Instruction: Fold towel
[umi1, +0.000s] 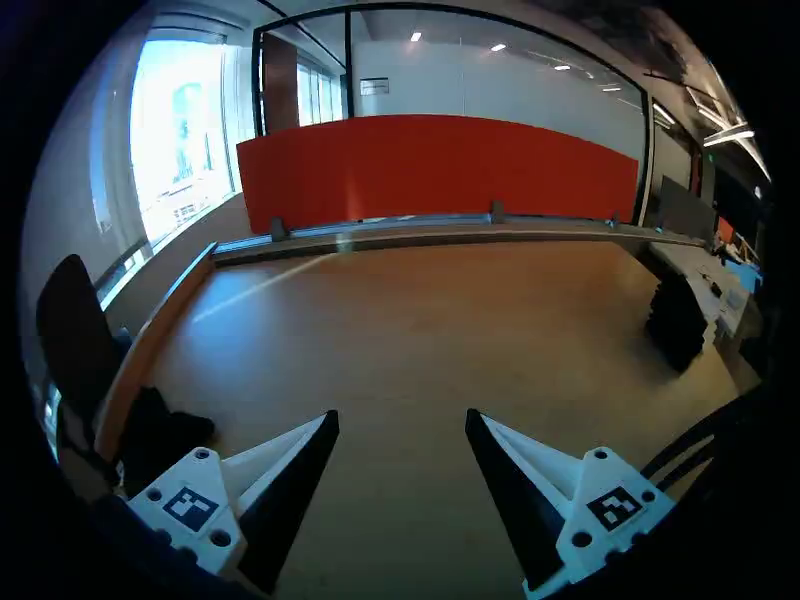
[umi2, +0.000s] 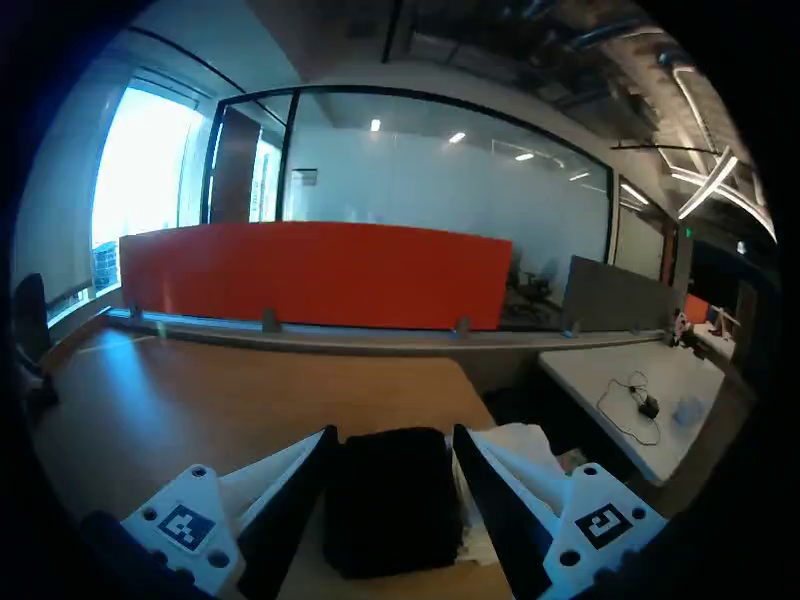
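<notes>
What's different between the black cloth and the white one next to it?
The black cloth lies folded flat; the white cloth looks crumpled. The black one sits between the open fingers of the right gripper; the white one is partly hidden behind one finger. Both are cloth, lying side by side.

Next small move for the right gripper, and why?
Probably lower the right gripper and close it on the black towel. Its jaws stand open with the towel framed between them, and nothing is held yet. The left gripper is also open, over bare wooden table, so there looks to be room to lay the towel out there for folding.
</notes>
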